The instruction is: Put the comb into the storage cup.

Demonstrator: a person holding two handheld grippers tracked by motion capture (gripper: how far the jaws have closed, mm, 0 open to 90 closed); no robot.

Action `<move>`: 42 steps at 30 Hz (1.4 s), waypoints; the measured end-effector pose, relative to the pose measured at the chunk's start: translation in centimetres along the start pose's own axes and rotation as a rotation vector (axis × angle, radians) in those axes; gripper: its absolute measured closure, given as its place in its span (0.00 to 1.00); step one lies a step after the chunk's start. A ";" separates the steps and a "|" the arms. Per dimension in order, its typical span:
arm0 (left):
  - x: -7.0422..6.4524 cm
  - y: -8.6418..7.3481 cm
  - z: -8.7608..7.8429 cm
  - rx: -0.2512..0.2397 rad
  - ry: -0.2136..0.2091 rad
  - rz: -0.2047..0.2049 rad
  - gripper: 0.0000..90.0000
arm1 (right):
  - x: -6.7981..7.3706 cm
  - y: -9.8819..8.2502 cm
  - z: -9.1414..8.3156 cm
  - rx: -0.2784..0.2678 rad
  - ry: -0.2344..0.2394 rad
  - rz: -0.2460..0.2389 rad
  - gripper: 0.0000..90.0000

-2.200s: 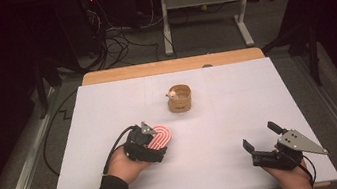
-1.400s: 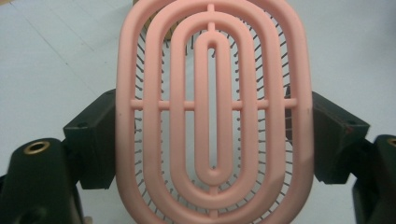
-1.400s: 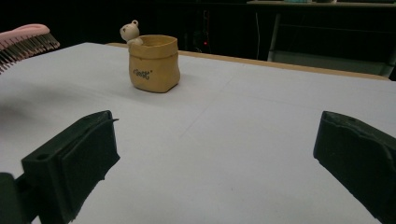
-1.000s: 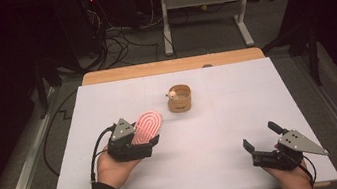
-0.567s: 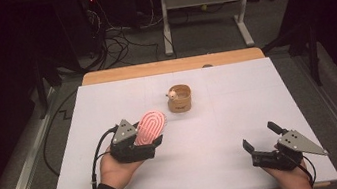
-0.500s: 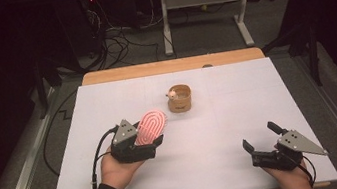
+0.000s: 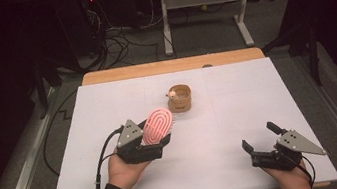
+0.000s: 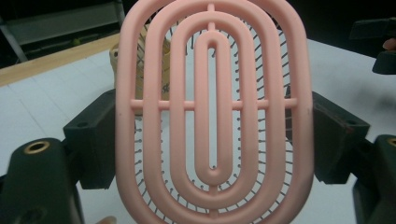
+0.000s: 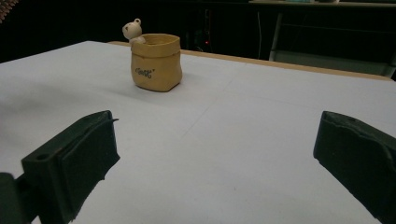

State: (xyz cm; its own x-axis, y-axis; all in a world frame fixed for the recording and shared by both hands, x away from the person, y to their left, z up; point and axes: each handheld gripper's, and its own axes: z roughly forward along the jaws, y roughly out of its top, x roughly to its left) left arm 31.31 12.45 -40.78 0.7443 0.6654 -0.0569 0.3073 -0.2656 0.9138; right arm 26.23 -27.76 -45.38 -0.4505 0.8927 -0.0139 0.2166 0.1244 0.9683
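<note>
High view: left gripper (image 7: 155, 139) sits left of centre on the white surface (image 7: 220, 117), cradled in the person's upturned hand. Its jaws clamp a pink oval hairbrush (image 7: 157, 125) by its two sides; the brush head tilts up and away from the person, raised off the surface. A small tan pot (image 7: 179, 98) with a bear figure on its rim stands just beyond the brush, apart from it. Right gripper (image 7: 260, 142) rests low at the near right corner of the surface, jaws spread wide with nothing between them, well apart from brush and pot.

Left gripper view: hairbrush (image 8: 212, 109) seen from its slotted back, concentric oval ribs with metal pins showing through the gaps. Both black jaws press against its edges, one each side. The pot (image 8: 140, 70) peeks out behind the brush's left edge.

Right gripper view: jaws wide, bare surface (image 9: 261, 154) between them. Pot (image 9: 155, 61) upright farther off, toward the left, dark lettering on its front.
</note>
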 end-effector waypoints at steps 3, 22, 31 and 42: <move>-0.3 0.1 0.3 -0.010 -0.013 0.002 0.20 | 0.1 0.0 0.0 0.002 0.000 0.000 0.00; -1.1 1.6 1.6 -0.124 -0.120 -0.004 0.20 | 0.6 0.0 0.4 0.012 0.000 -0.012 0.00; -1.6 1.7 2.6 -0.139 -0.154 0.015 0.20 | 0.9 0.7 1.8 0.025 -0.012 -0.019 0.00; -1.4 1.6 2.1 -0.144 -0.148 0.024 0.20 | 1.3 3.4 4.7 0.035 0.001 -0.028 0.00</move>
State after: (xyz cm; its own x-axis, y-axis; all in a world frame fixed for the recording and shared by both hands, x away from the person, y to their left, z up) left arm 32.03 9.58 -40.07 0.8327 0.5474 -0.0834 0.2086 -0.1706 0.9630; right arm 30.50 -24.17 -43.32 -0.4575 0.8883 -0.0410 0.2337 0.1647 0.9583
